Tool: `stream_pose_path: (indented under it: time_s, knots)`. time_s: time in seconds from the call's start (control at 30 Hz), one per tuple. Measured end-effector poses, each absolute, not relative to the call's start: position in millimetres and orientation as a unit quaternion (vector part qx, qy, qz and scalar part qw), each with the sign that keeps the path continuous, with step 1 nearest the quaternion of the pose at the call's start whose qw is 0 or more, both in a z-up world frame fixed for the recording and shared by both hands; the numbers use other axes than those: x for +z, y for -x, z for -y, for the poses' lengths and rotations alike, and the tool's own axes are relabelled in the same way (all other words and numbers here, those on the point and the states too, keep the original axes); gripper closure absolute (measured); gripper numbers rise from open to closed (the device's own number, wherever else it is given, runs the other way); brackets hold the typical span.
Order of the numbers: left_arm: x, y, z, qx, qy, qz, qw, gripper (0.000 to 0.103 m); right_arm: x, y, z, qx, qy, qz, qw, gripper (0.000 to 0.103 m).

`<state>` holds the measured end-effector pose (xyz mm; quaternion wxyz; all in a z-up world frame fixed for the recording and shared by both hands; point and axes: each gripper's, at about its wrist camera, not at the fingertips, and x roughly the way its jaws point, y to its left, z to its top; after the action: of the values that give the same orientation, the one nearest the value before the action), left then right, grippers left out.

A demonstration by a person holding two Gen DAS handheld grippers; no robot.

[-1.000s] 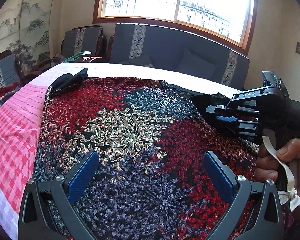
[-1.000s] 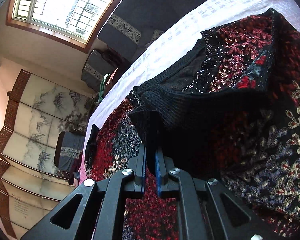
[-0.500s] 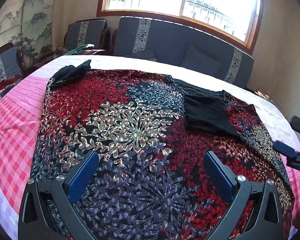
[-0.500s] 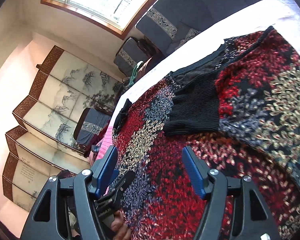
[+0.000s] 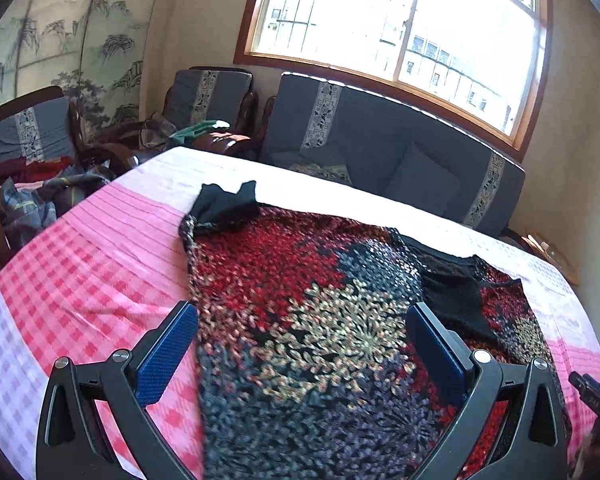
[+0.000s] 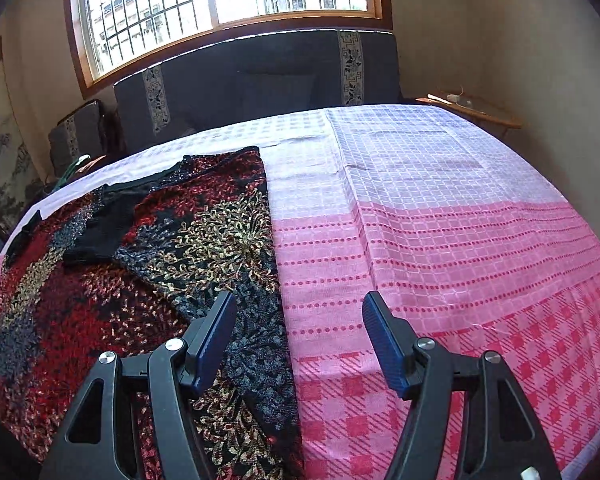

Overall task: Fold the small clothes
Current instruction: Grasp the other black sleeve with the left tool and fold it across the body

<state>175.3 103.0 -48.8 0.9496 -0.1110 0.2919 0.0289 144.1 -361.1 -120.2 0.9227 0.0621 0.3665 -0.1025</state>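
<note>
Left gripper (image 5: pixel 302 354): black plastic frame with triangular cut-outs in each side arm, silver round-headed screws at the joints, ribbed dark-blue pads (image 5: pixel 167 354) set on the inner faces of both fingers. Right gripper (image 6: pixel 300 340): the same build is seen, black frame, silver screws, blue ribbed pads (image 6: pixel 385 344); a small white part is seen at its near right corner.

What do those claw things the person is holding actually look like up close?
Both look alike. The left gripper and the right gripper are matte black plastic frames with triangular cut-outs and round silver screw heads. Each has two angled fingers faced with ribbed dark-blue pads. No cables or sleeves show.
</note>
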Motion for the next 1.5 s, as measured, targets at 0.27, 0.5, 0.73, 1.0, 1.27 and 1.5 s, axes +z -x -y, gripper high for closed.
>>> stream_pose_path:
  time_s: [0.27, 0.5, 0.73, 1.0, 1.27, 1.5]
  knots:
    - [-36, -293, -166, 0.016, -0.058, -0.337, 0.939, 0.001, -128, -146, 355, -0.091, -0.054, -0.378, 0.92, 0.038]
    - [-100, -390, -261, -0.004, 0.096, -0.477, 0.874, 0.026, -132, -151, 351, -0.091, -0.047, -0.39, 0.915, 0.036]
    - [-141, -423, -259, -0.012, 0.103, -0.505, 0.857, 0.03, -133, -153, 343, -0.099, -0.024, -0.396, 0.913, 0.031]
    - [-103, -409, -259, 0.016, 0.158, -0.418, 0.894, 0.098, -138, -158, 342, -0.096, -0.019, -0.411, 0.907, 0.029]
    - [-13, -366, -147, -0.097, 0.155, -0.349, 0.919, 0.098, -138, -158, 340, -0.091, -0.019, -0.409, 0.908, 0.026]
    - [-12, -339, 14, -0.2, 0.081, -0.363, 0.906, 0.098, -136, -154, 346, -0.077, -0.044, -0.399, 0.913, 0.023]
